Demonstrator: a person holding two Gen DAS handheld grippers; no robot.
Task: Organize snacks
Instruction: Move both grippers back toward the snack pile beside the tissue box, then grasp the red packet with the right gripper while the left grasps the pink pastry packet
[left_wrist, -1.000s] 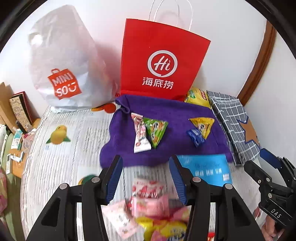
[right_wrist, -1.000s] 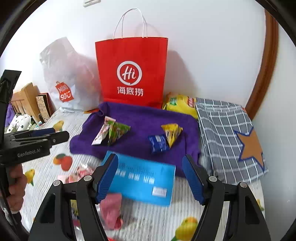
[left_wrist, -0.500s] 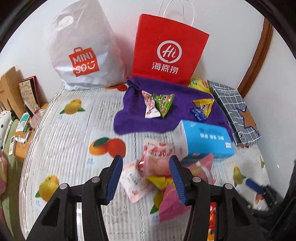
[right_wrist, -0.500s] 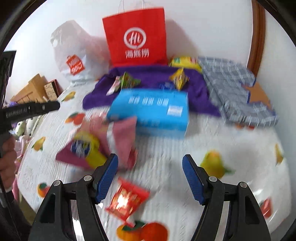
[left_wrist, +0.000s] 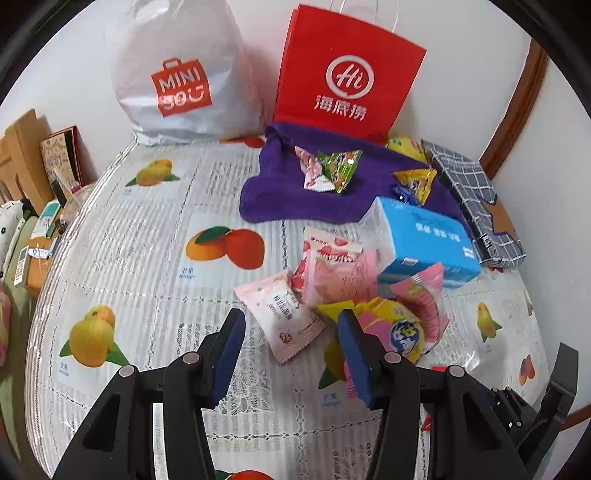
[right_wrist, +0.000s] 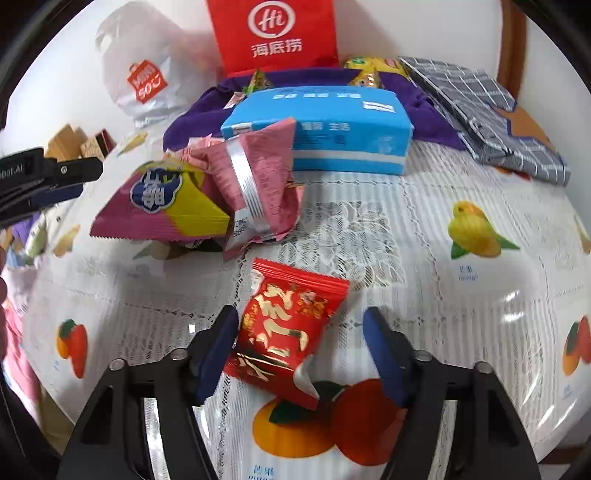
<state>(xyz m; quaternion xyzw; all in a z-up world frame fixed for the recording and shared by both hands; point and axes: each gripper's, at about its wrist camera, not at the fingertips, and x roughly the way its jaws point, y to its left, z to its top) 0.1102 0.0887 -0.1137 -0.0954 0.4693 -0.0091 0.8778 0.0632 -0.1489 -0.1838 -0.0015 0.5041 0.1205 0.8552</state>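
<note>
The snack pile (left_wrist: 343, 291) sits mid-table, crowded against the blue box (left_wrist: 424, 240) just behind it, so no gap opens on that side. Behind the box, the purple cloth (left_wrist: 295, 192) carries 4 packets, with 2 bags, the red bag (left_wrist: 347, 70) and the white bag (left_wrist: 177, 74), walling off the back. Bare tablecloth (left_wrist: 147, 258) lies open on the left. The red packet (right_wrist: 284, 328) lies apart from the pile, with open tablecloth on its right.

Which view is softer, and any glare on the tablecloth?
Right wrist view: slightly soft with motion smear, worst at the edges; the red snack packet between the open right tongs stays readable; bright glare streaks on the tablecloth. Left wrist view: sharper, printing on the pink packet visible, only faint sheen; both fisheye-bent.
</note>
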